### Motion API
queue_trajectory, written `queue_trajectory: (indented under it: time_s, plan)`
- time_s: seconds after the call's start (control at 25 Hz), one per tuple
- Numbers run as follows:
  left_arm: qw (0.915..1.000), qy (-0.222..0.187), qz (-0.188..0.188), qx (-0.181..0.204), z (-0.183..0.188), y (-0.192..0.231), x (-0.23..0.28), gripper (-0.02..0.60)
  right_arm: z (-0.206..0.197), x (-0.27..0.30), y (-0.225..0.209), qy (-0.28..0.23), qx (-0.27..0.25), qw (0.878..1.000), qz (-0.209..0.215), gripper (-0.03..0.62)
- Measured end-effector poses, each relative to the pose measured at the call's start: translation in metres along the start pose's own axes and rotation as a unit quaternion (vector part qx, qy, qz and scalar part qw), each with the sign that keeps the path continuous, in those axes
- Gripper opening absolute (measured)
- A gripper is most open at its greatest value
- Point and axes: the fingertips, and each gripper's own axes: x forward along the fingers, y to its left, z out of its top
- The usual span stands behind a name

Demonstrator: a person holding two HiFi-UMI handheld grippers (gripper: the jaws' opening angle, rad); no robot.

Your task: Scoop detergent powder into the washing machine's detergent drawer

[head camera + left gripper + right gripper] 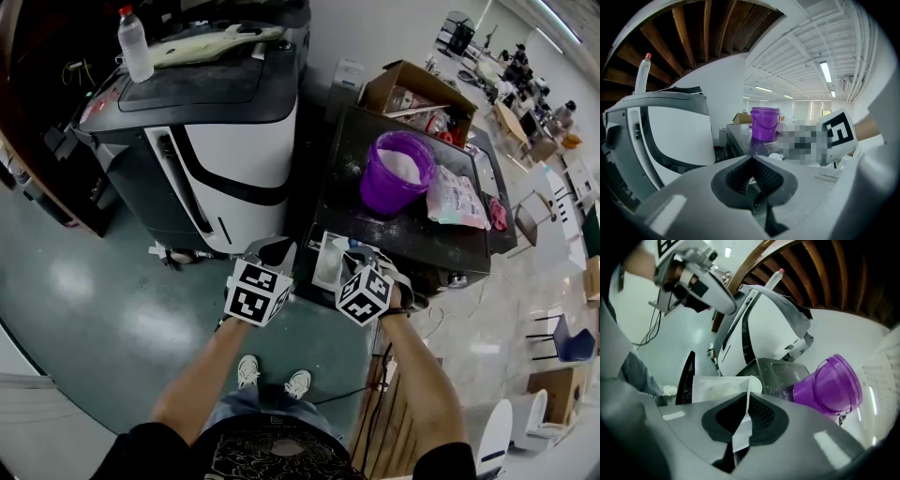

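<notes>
Here both arms [208, 375] reach forward. The left gripper [274, 251] [751, 174], bare floor [112, 309] to its left, is pinched shut on nothing. The drawer [328, 265] [717, 387] sticks out beside it; the right gripper [362, 255] [740, 425] pinches its thin wall. The bucket [398, 175] [764, 123] [832, 385] stands farther back.

the person wears a black t-shirt [272, 455] with short sleeves and a pale round print on its front. beyond the shirt's hem come blue jeans [246, 403] and white sneakers [272, 377]. out past the shirt's right sleeve sits a dark wristband [397, 312]. the left gripper [272, 249] and right gripper [361, 251] are pale grey, with dark ribbed fingers [738, 177] and black-and-white marker cubes [258, 292].
</notes>
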Motion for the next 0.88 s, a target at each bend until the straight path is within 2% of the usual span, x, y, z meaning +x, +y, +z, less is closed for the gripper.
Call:
queue_trajectory:
  time_s: [0.16,0.32,0.52,0.88]
  plan:
    - [1.0000,-0.003,-0.002,0.002,0.004,-0.003,-0.001,0.000,0.003,-0.009,-0.003,-0.019,0.062,0.998,0.011,0.037]
    - [0.9999,-0.006,-0.008,0.006,0.009,-0.009,-0.002,0.000,0.004,-0.019,-0.008,-0.038,0.133,0.990,0.015,0.037]
    - [0.9999,-0.009,-0.010,0.010,0.015,-0.013,-0.005,0.000,-0.001,-0.036,-0.020,-0.068,0.241,0.968,0.013,0.037]
    - [0.9994,-0.018,-0.017,0.023,0.036,-0.022,-0.009,0.000,-0.004,-0.073,-0.054,-0.112,0.340,0.934,-0.014,0.037]
